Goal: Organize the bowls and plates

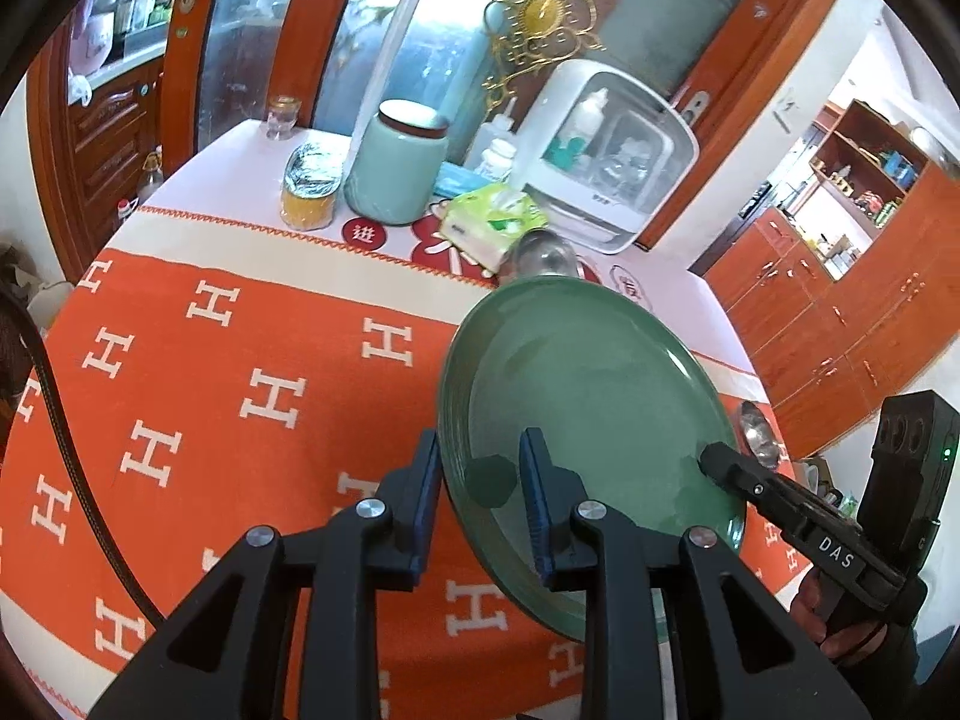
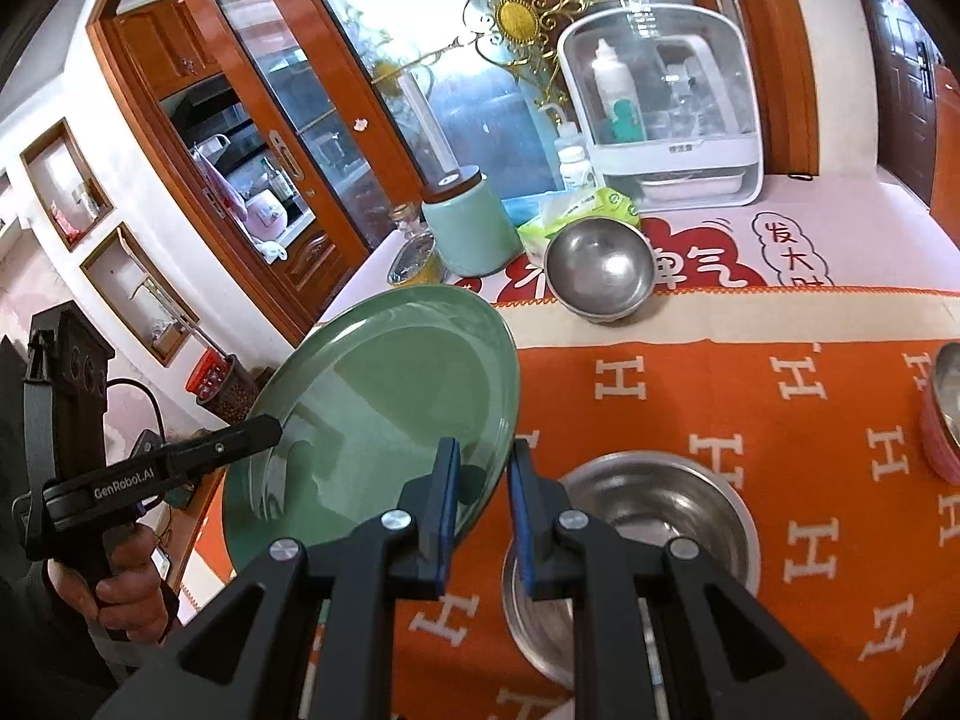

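A glossy green plate [image 1: 588,420], round and empty, is held tilted above the orange-patterned tabletop [image 1: 210,372]. The left gripper [image 1: 480,480] has its fingers narrowed on one edge of the rim; the right gripper [image 2: 483,480] pinches the opposite edge the same way. A steel bowl [image 2: 600,267] sits empty near a green tissue pack [image 2: 588,207]. Another steel bowl [image 2: 660,510] lies under the right gripper, partly hidden. A pink-rimmed dish [image 2: 942,414] is cut off at the edge.

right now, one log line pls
left gripper: shut on green plate rim | right gripper: shut on opposite rim | plate: lifted, tilted
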`<act>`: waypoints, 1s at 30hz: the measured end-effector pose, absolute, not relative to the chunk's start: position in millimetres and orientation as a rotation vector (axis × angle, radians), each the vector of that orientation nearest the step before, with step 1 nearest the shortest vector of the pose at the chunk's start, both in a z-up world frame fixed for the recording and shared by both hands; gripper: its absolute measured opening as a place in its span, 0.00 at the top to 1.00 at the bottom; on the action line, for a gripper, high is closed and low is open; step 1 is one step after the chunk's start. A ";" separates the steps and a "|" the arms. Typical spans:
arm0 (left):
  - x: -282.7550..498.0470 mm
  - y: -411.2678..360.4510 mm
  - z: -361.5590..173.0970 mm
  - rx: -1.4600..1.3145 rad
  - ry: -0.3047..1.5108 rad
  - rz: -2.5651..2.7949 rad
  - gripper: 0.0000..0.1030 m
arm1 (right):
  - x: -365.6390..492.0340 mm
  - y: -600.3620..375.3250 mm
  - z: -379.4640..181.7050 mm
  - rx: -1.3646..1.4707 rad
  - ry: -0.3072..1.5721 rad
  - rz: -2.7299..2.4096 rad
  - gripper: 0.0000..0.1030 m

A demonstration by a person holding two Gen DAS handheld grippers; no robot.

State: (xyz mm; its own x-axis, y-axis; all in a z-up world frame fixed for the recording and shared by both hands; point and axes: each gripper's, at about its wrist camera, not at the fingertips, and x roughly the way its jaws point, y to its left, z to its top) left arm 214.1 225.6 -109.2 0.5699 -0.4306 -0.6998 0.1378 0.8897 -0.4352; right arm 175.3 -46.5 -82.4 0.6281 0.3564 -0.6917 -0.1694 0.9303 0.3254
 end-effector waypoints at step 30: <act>73.7 109.1 -88.2 -0.298 0.933 -0.432 0.74 | 19.1 -136.3 -68.8 0.208 0.858 0.200 0.83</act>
State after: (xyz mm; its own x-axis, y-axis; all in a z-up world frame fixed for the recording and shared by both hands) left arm 73.7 109.1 -88.2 0.5201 -0.4803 -0.7063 0.2282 0.8750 -0.4269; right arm 19.1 -136.3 -68.8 0.6374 0.2568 -0.7265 -0.0901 0.9612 0.2607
